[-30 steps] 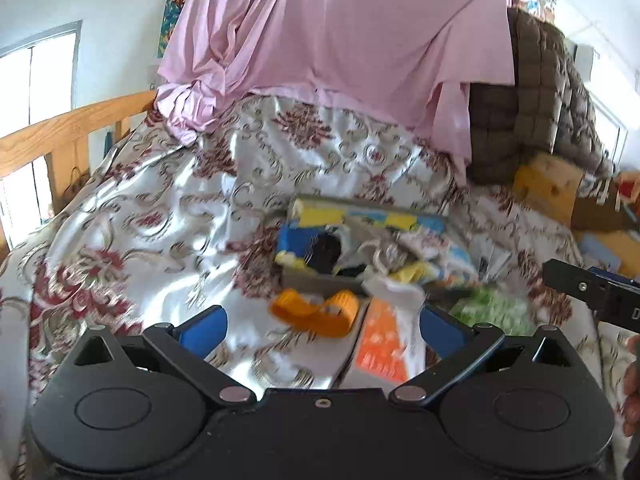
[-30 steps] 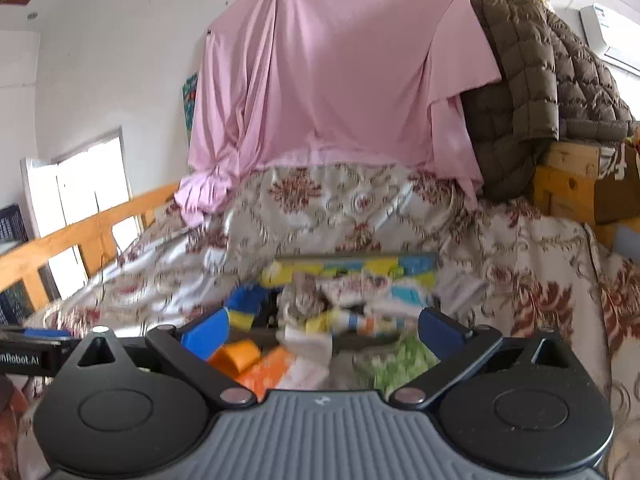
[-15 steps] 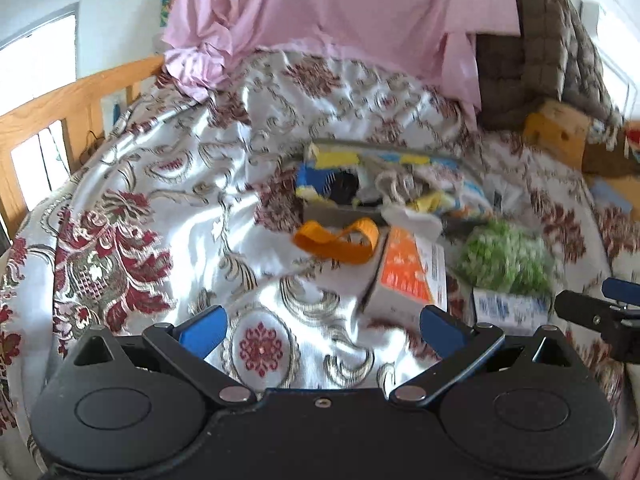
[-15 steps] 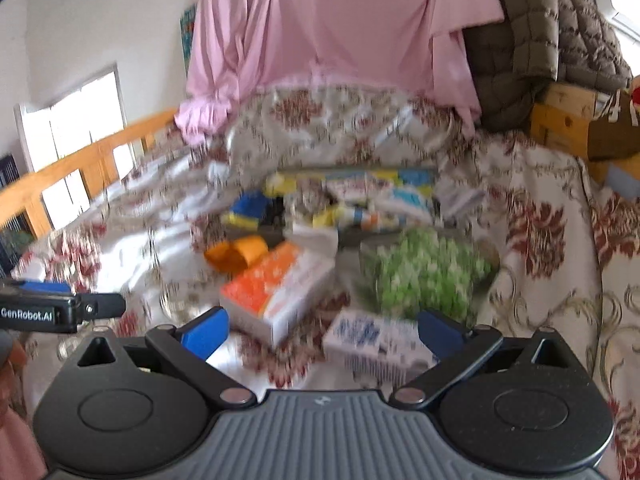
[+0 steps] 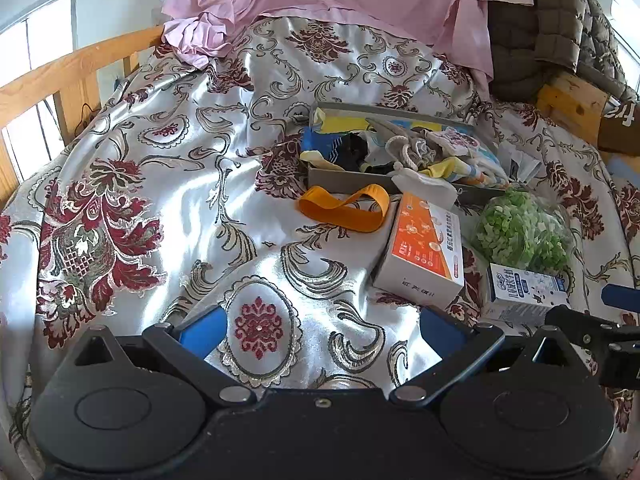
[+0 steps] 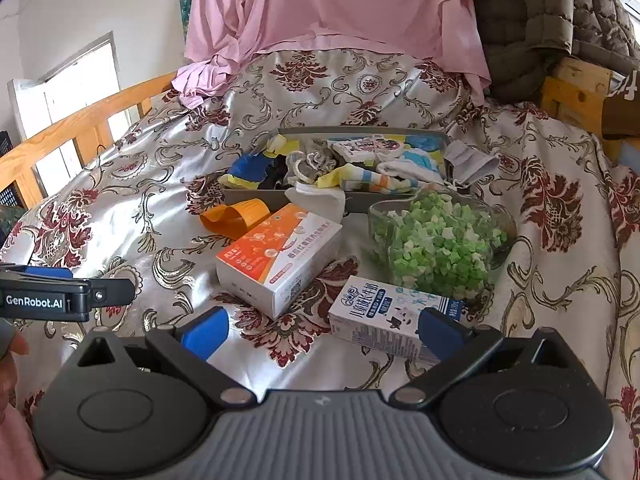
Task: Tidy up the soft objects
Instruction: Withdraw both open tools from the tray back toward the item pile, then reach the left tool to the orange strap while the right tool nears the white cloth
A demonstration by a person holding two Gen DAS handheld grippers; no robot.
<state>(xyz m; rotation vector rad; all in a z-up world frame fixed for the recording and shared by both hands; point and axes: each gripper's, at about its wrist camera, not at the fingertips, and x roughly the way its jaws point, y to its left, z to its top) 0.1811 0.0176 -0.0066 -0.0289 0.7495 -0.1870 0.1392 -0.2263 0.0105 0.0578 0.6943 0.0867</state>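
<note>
A grey tray [image 5: 348, 178] [image 6: 360, 131] sits mid-bed, stuffed with socks and small cloths [image 5: 416, 152] [image 6: 320, 164]. An orange band [image 5: 344, 210] [image 6: 236, 216] lies on the bedspread just in front of it, and a white cloth [image 6: 320, 198] hangs over the tray's front wall. My left gripper [image 5: 320, 326] is open and empty, low over the bedspread, well short of the band. My right gripper [image 6: 322, 328] is open and empty, with a small milk carton [image 6: 388, 316] lying by its right finger.
An orange-and-white box [image 5: 428, 252] [image 6: 280, 256] and a clear bag of green bits [image 5: 524, 232] [image 6: 440, 244] lie in front of the tray. A wooden rail [image 5: 76, 68] bounds the bed's left side. Pink sheet [image 6: 340, 4] and brown quilt [image 6: 552, 12] hang behind.
Both grippers have pulled back from the tray and tilted down. The box, bag and carton now show in front of them. Both stay open.
</note>
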